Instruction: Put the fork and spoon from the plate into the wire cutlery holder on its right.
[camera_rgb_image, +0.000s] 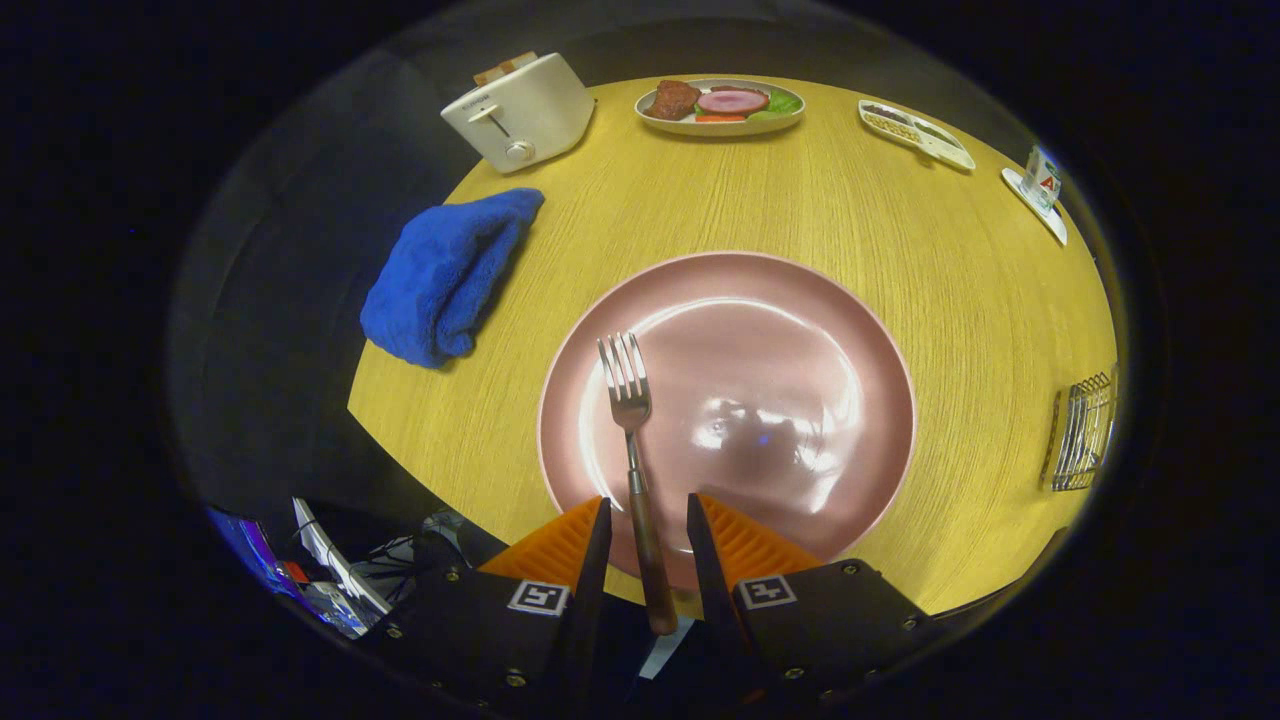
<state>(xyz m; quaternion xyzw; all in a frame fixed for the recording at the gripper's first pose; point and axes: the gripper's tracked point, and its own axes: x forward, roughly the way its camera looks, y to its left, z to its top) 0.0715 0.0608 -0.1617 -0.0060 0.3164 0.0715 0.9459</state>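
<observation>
- Straddling the fork's wooden handle, the gripper has its two fingers apart, one on each side of the handle, with a visible gap on both sides; neither finger presses on it yet.
- The fork lies on the left half of the pink plate, its long axis running near to far: handle toward the gripper and overhanging the plate's near rim, tines pointing away toward the far side of the table.
- That axis lines up almost with the gripper's own forward direction, so closing the fingers would likely clamp the handle across its narrow width.
- The wire cutlery holder stands well to the right of the plate, near the table's right edge, so the carry would go rightward.
- No spoon can be made out on the plate.
- Off-task items sit around: a blue cloth to the left, a toaster at the far left, and a dish of food at the far side.
</observation>
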